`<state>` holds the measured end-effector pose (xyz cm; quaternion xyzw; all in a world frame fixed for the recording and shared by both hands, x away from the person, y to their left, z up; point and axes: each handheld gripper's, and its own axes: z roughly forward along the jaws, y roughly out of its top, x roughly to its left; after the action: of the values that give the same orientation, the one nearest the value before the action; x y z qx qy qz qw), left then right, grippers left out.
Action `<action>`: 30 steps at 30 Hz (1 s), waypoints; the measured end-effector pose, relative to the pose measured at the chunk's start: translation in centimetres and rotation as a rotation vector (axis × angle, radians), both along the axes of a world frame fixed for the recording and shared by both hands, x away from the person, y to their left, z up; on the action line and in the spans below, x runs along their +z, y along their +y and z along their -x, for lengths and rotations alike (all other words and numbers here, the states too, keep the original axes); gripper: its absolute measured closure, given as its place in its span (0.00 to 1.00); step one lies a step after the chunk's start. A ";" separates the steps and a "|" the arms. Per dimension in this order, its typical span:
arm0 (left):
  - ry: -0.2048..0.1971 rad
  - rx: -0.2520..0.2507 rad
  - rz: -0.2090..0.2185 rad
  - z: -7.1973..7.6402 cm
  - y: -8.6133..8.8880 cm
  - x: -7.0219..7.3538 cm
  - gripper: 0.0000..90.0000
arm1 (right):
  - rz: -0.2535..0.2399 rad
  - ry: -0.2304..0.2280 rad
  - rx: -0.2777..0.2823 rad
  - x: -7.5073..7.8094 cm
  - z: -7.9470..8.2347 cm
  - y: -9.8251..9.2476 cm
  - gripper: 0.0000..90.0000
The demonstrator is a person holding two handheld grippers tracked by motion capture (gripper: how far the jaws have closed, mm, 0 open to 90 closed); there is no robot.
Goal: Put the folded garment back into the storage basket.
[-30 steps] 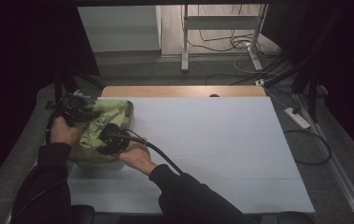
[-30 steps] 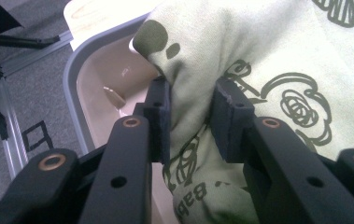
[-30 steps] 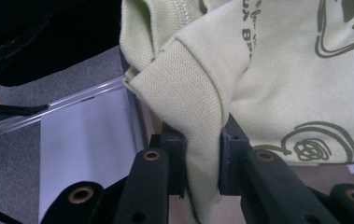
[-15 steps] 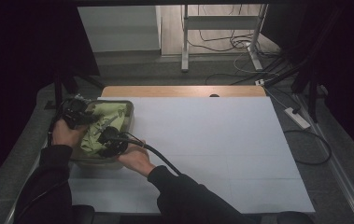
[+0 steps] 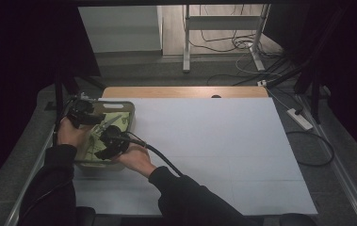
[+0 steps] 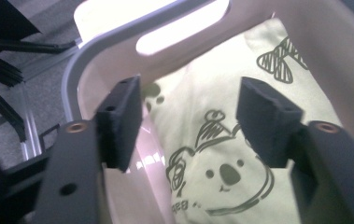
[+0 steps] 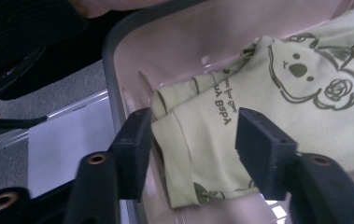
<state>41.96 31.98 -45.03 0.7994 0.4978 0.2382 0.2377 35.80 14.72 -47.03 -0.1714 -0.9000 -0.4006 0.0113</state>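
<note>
One pale bin (image 5: 130, 109) sits at the white table's (image 5: 223, 150) left edge, long axis running away from the person. In it lies one folded yellow-green cloth (image 6: 230, 140) with a koala print. Left gripper (image 6: 188, 116) and right gripper (image 7: 191, 140) both gape wide above the cloth. Cables trail on the grey floor (image 5: 242, 70) beyond.

1. Pale green cloth (image 7: 268, 107), printed with a koala face: dark lettering beside the print reads roughly "BsPA", upside down in the right gripper view; the smaller line beside it is illegible.
2. Same cloth, left gripper view: partial lettering, unreadable.
</note>
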 end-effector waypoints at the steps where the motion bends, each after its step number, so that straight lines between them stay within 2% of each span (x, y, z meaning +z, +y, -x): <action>1: 0.000 0.000 0.000 0.0 0.0 0.0 0.41 | 0.000 0.000 0.000 0.0 0.0 0.0 0.49; 3: 0.005 -0.003 0.024 0.0 -0.2 0.0 0.38 | -0.003 -0.021 0.004 0.3 0.2 -0.1 0.43; 7: 0.014 -0.005 0.088 0.2 -0.2 -0.4 0.34 | -0.005 -0.051 0.003 0.6 0.4 -0.4 0.38; 11: 0.022 -0.004 0.125 0.4 -0.3 -0.5 0.29 | -0.019 -0.067 -0.003 1.1 0.5 -0.9 0.33; 15: 0.011 -0.001 0.164 0.7 -0.4 -0.2 0.25 | -0.024 -0.082 -0.009 1.5 0.5 -1.4 0.29; 26: -0.033 0.001 0.238 1.7 -1.2 -0.1 0.15 | -0.010 -0.063 -0.011 1.5 0.5 -2.5 0.21; 30: -0.034 -0.003 0.242 2.0 -1.2 -0.2 0.11 | -0.002 -0.052 -0.019 1.5 0.3 -2.8 0.18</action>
<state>39.95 30.76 -45.20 0.7614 0.5174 0.1896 0.3415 35.46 11.91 -45.51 -0.1695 -0.8980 -0.4058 -0.0156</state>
